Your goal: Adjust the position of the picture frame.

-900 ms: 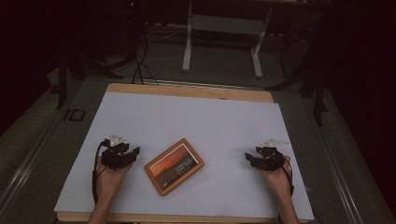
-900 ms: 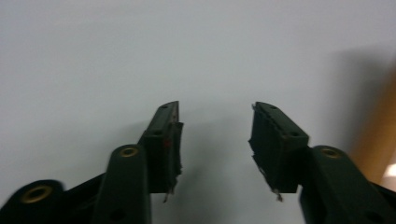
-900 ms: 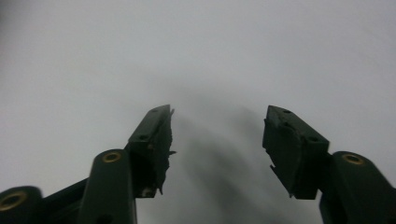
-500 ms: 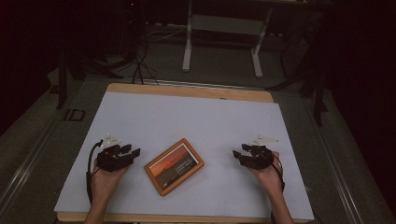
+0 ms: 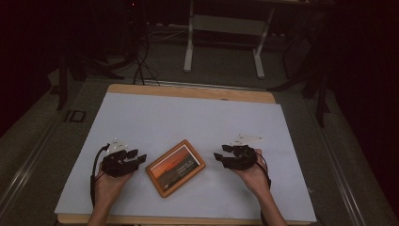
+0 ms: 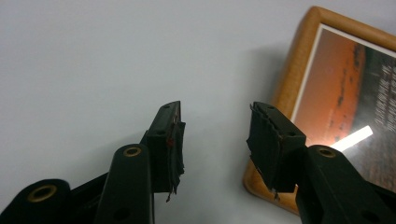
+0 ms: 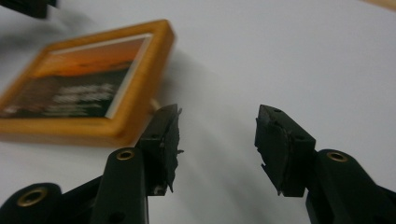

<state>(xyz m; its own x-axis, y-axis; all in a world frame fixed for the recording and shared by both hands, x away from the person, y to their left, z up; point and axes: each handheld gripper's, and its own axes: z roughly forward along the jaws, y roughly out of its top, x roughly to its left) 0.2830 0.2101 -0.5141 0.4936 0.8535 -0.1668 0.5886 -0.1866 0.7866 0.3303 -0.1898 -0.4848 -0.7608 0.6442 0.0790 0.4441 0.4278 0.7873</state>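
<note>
A small wooden picture frame (image 5: 175,167) with an orange sunset print lies flat and slanted on the white table cover (image 5: 188,117), near the front edge. My left gripper (image 5: 141,159) rests just left of it, open, its fingertips close to the frame's left corner. In the left gripper view the gripper (image 6: 215,126) has nothing between its pads, and the frame (image 6: 345,93) lies just past the right jaw. My right gripper (image 5: 218,156) sits a short way right of the frame, also open. The right gripper view shows that gripper (image 7: 217,126) empty, with the frame (image 7: 84,79) ahead on the left.
The wooden table edge (image 5: 188,92) runs along the back of the white cover. On the dark floor behind stand a white stand's legs (image 5: 188,47) and loose cables (image 5: 141,66). The other gripper's dark tip (image 7: 28,7) shows beyond the frame.
My right hand has slid left across the cover, closer to the frame's right side. The left hand has barely shifted. The frame lies where it was.
</note>
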